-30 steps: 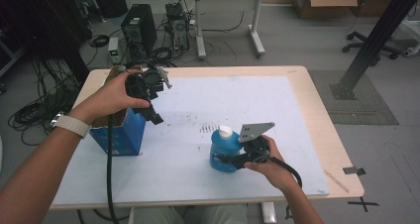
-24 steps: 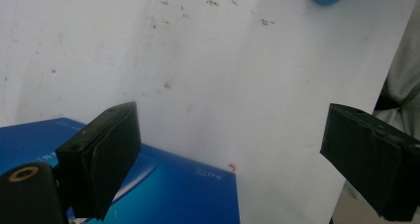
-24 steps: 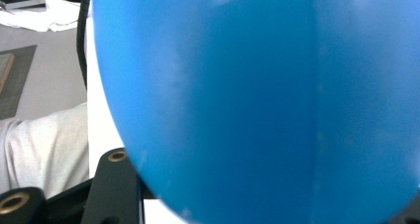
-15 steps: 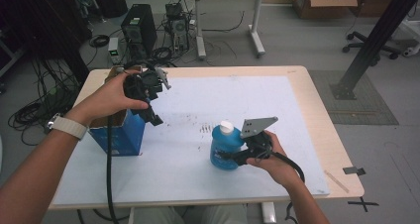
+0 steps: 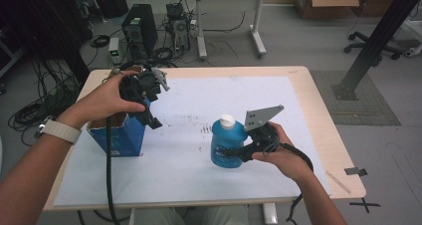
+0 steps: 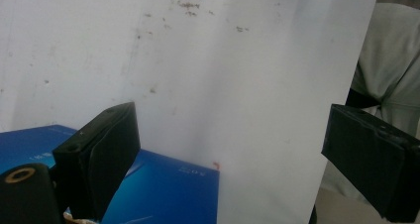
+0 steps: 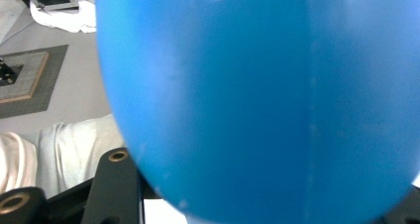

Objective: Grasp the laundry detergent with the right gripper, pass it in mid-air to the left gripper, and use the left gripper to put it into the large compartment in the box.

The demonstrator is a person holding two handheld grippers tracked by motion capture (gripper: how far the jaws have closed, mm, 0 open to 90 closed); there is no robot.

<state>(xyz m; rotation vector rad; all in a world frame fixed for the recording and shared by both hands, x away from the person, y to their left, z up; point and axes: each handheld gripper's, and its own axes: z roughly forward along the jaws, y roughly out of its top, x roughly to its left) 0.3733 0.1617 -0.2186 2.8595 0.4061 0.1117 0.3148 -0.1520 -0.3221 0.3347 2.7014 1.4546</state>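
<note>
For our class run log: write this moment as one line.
right hand-held gripper: shut on blue bottle, upright | left hand-held gripper: open, over blue box | white mat

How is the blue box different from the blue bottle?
The blue cardboard box is square-sided and open on top; the blue plastic bottle is rounded and closed with a white cap. The box stands free under the left tool, whose jaws are spread apart, while the right tool grips the bottle. The box sits at the white mat's left edge, the bottle nearer its middle. Both are blue and upright.
</note>
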